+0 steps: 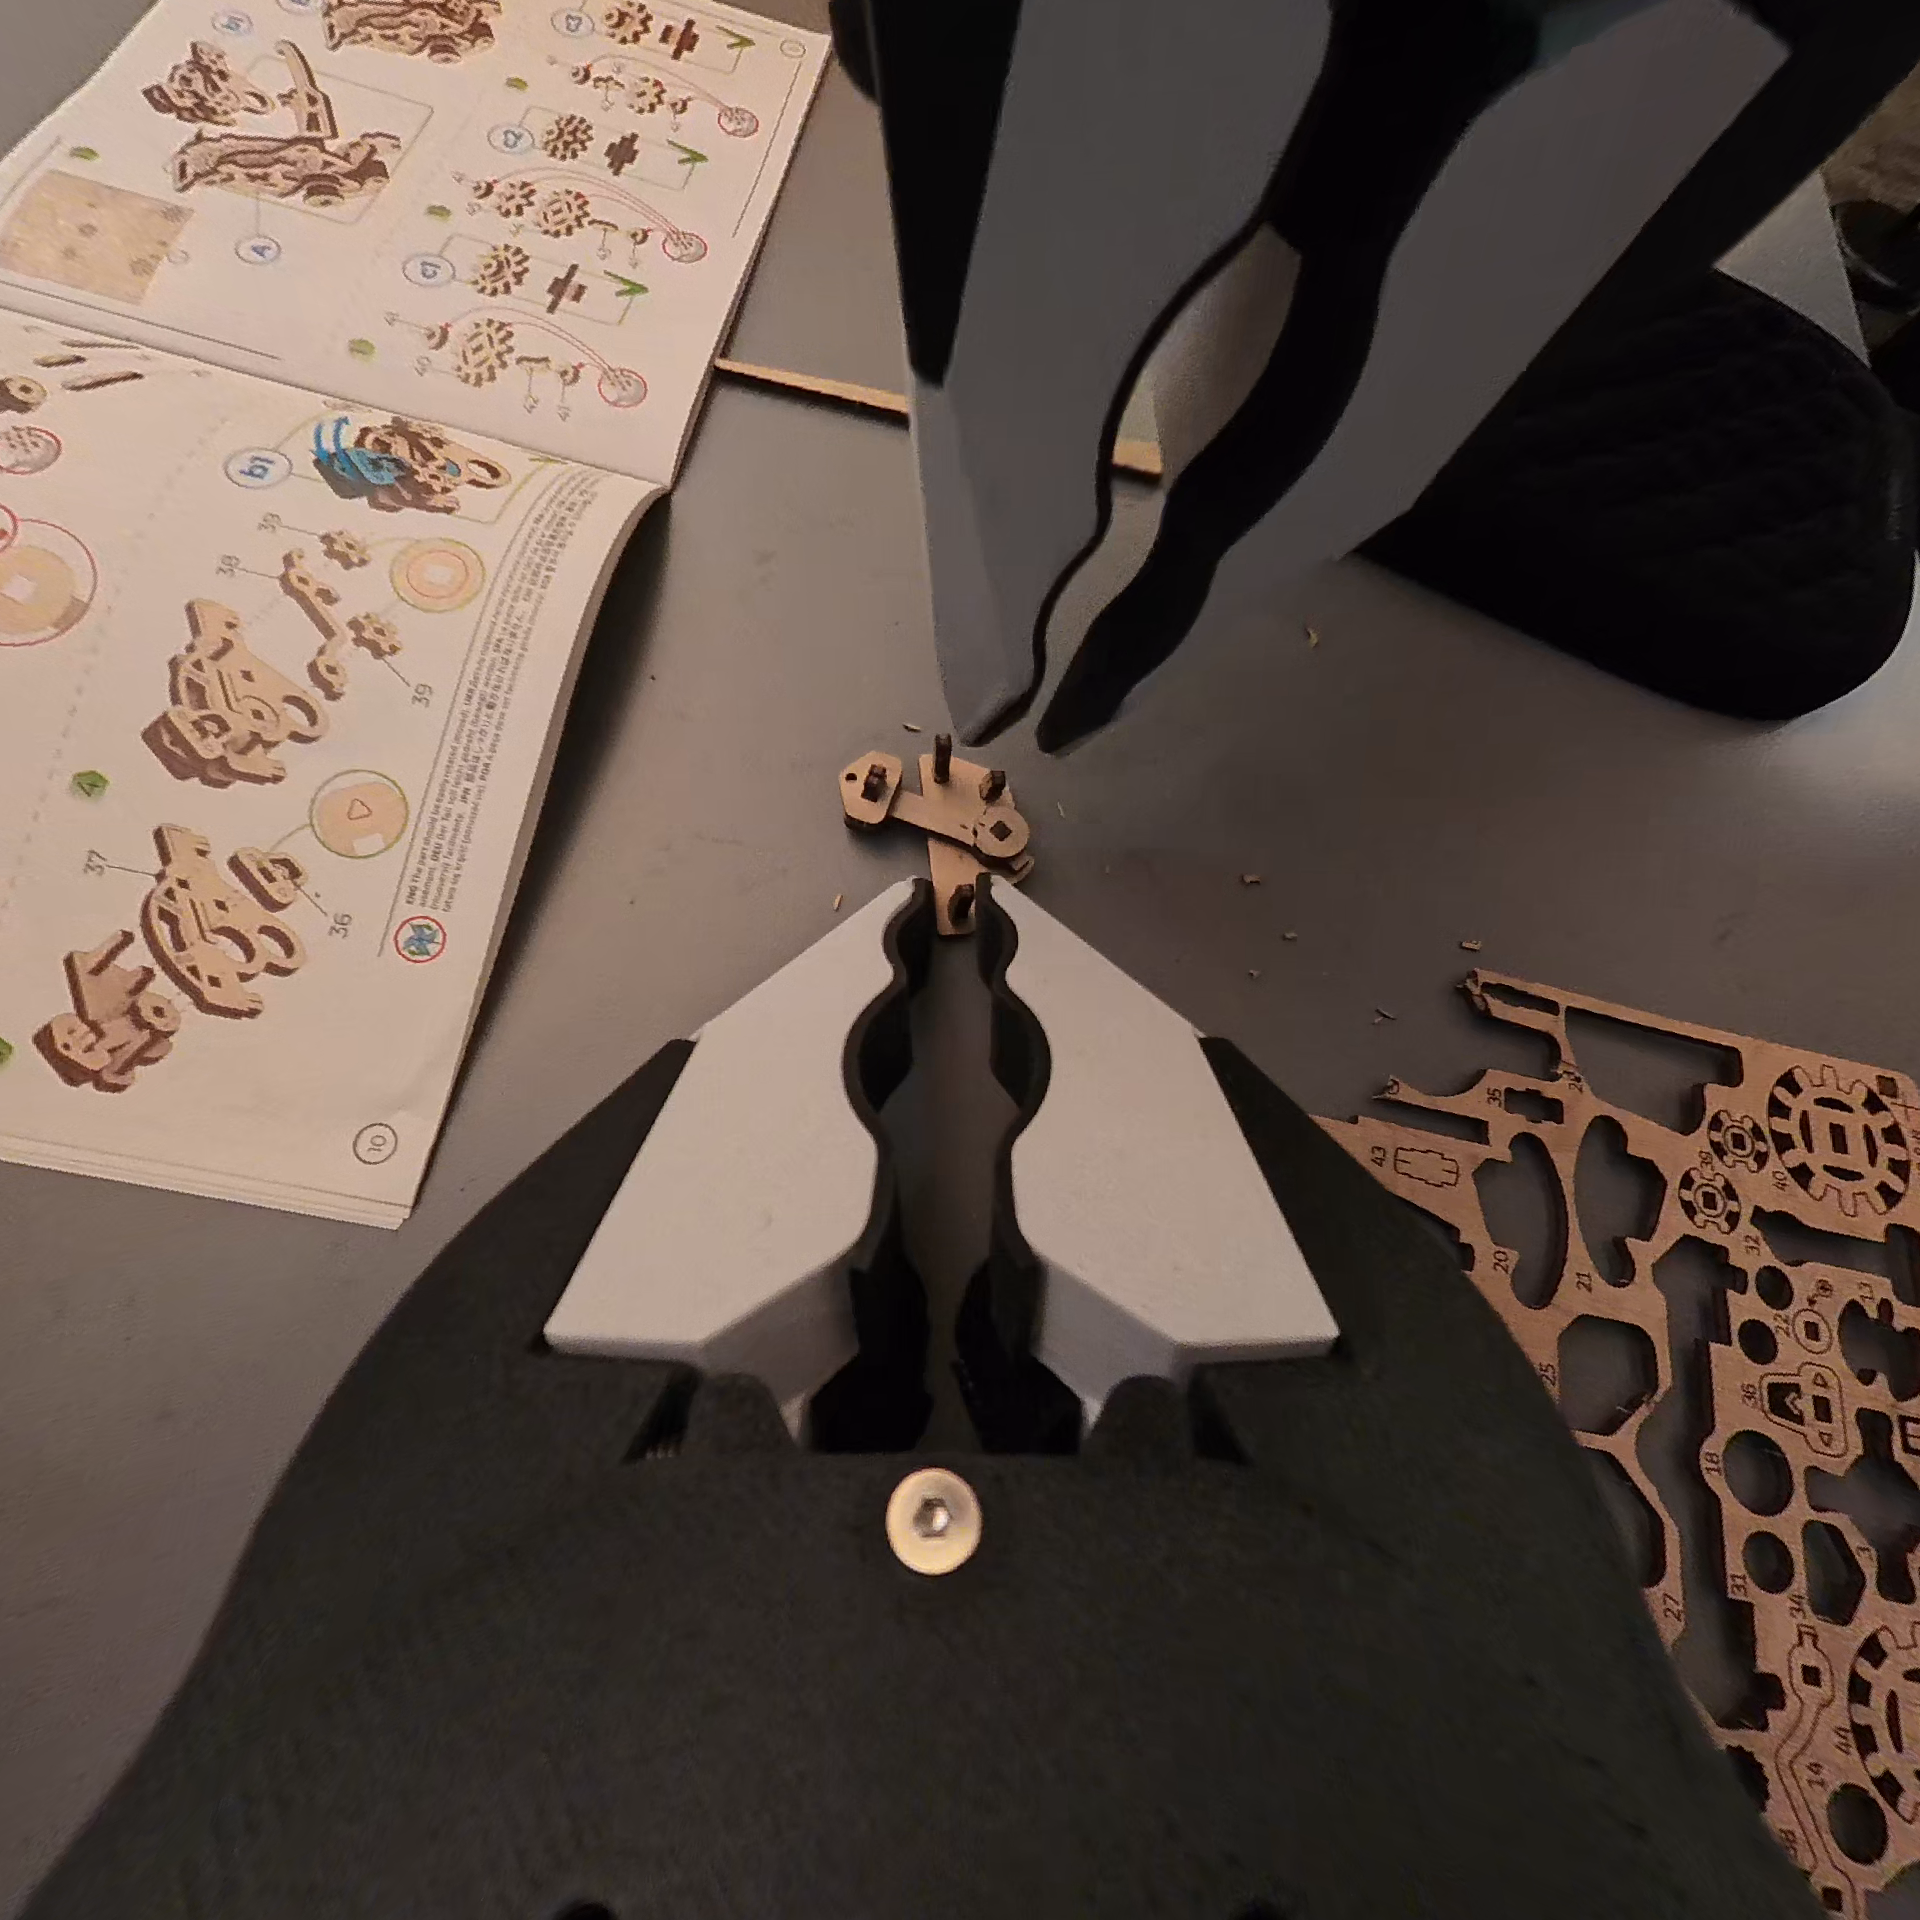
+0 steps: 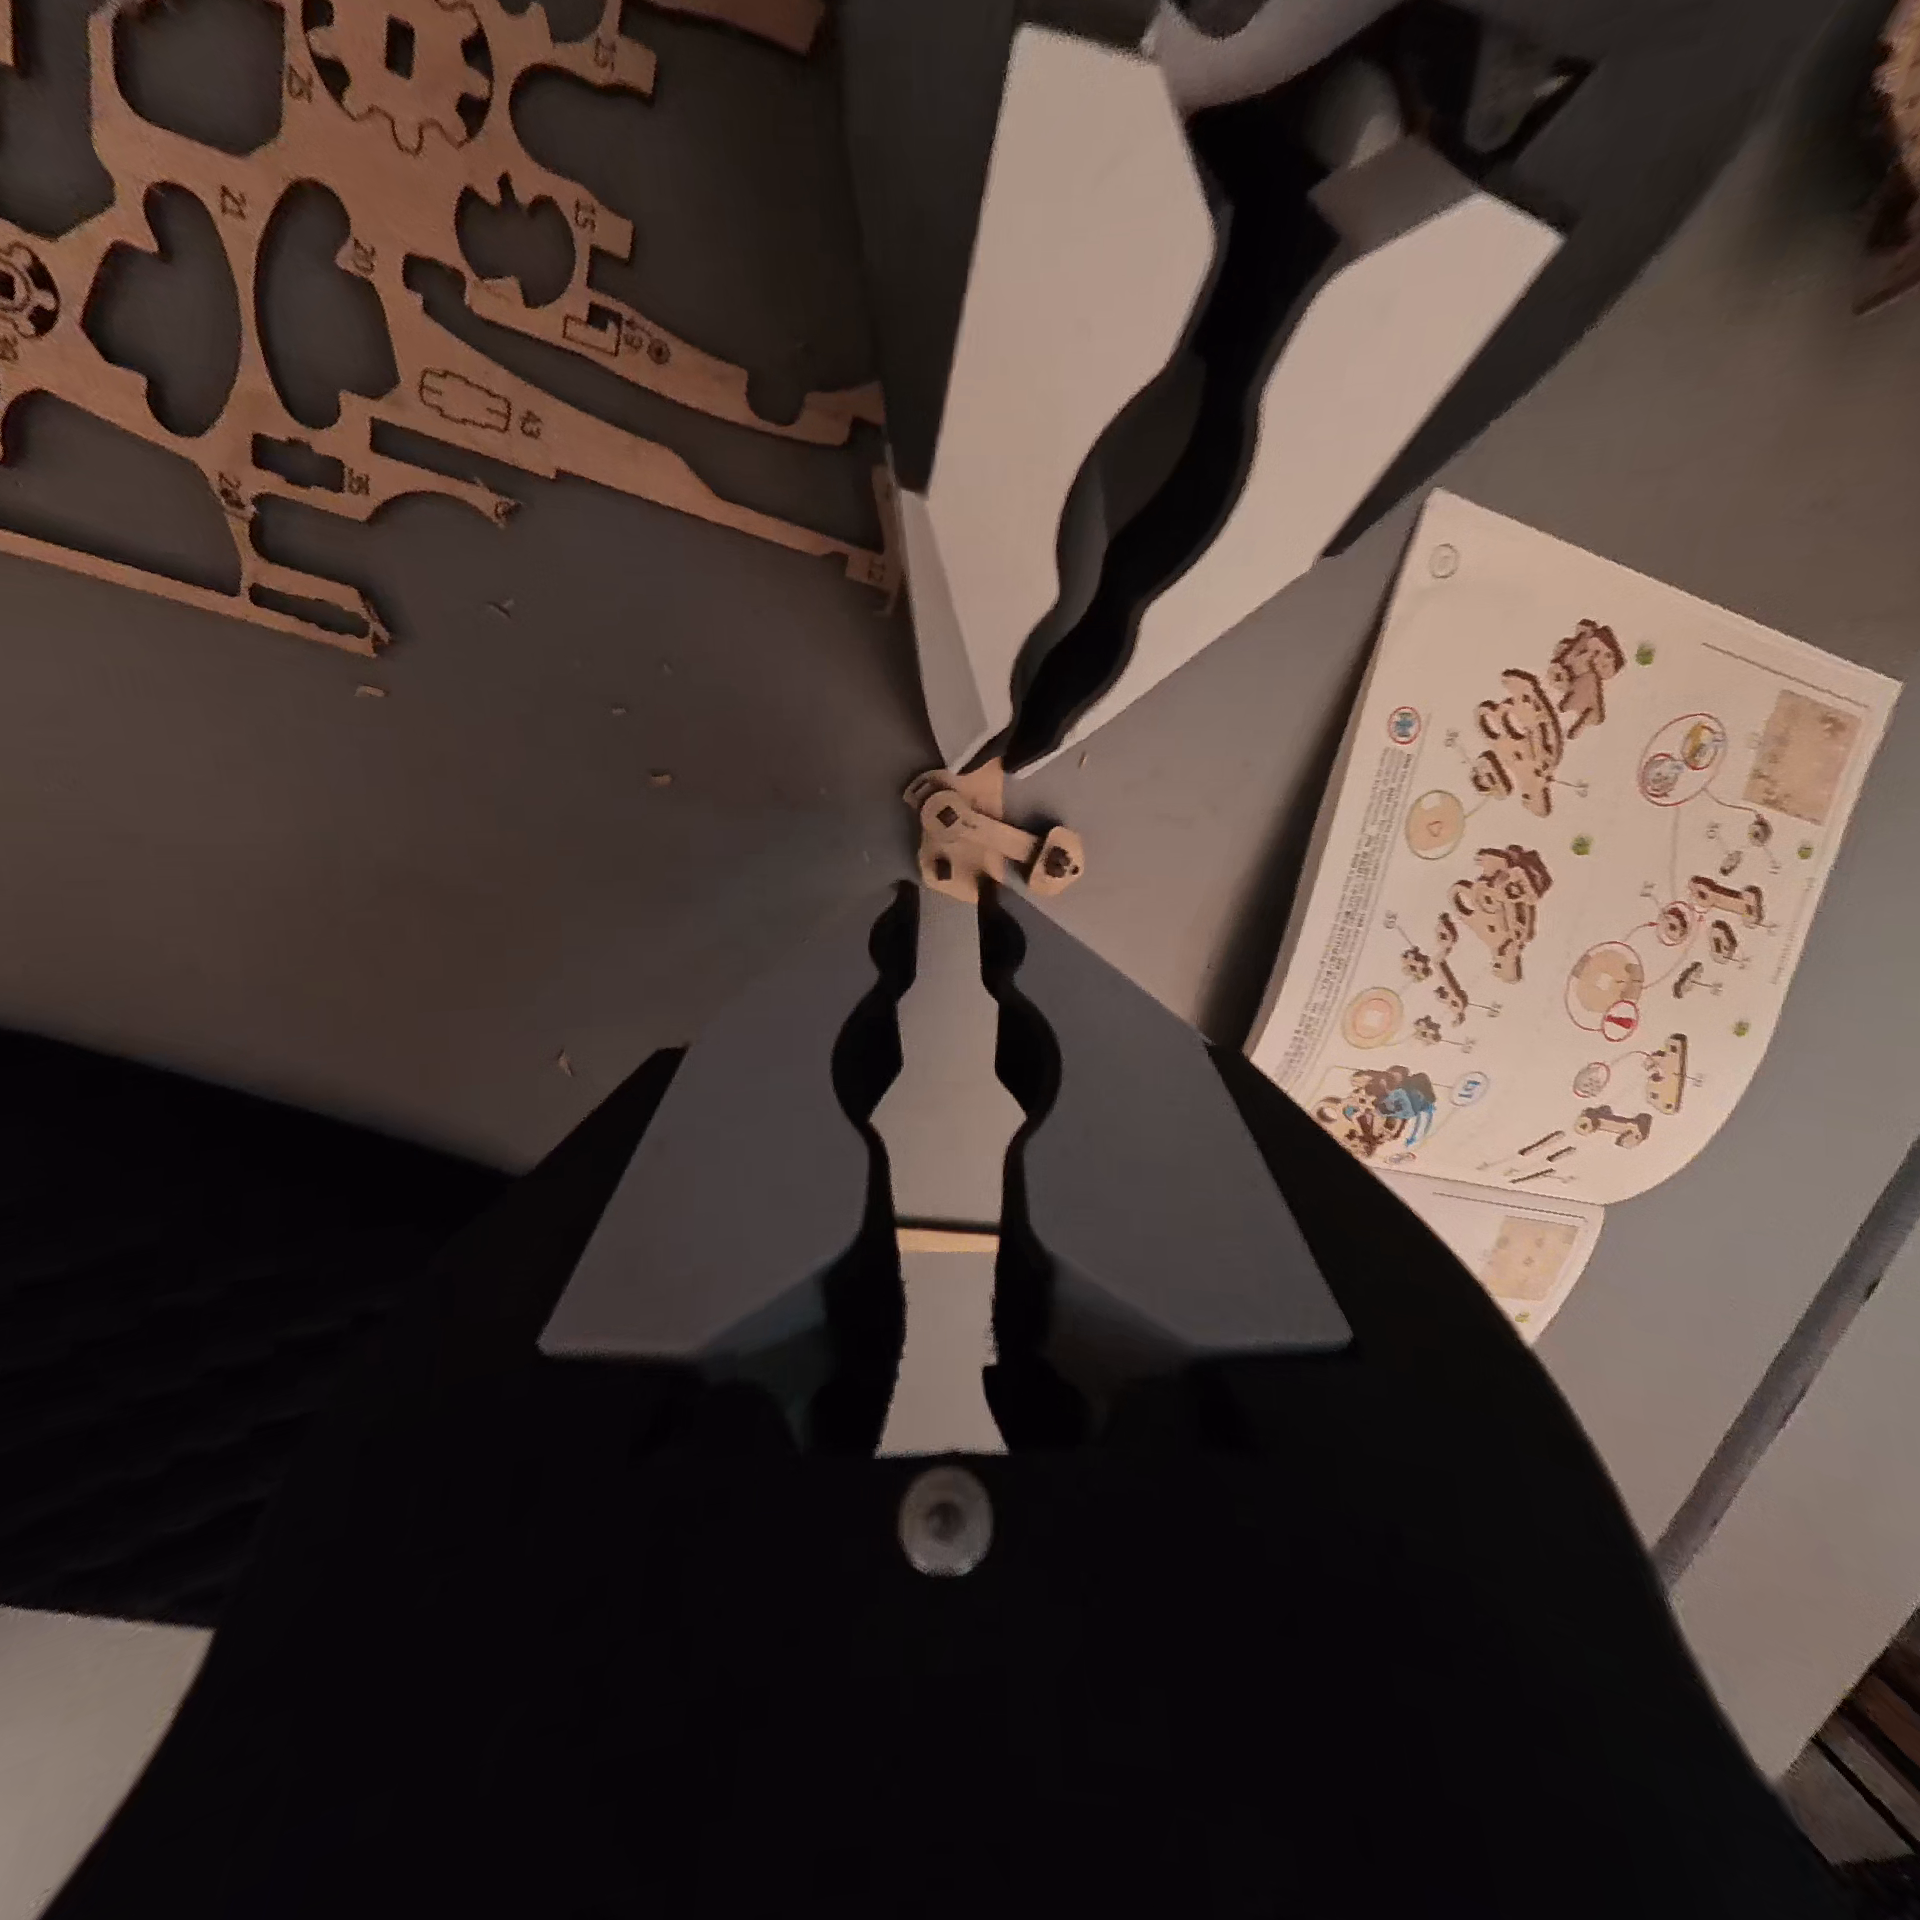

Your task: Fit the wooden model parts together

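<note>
At centre frame on the grey counter lies the small wooden assembly, a flat plate carrying short upright pegs. Left gripper enters from 6 o'clock, its tips clenched on the near tab of that assembly. Right gripper descends from 12 o'clock in the left wrist view, tips slightly parted just beside the far edge; whether they touch cannot be told. No containers are in view. An open instruction booklet lies at 9 to 11 o'clock, and a punched-out wooden parts sheet at 4 o'clock. Wood splinters are scattered near the assembly.
</note>
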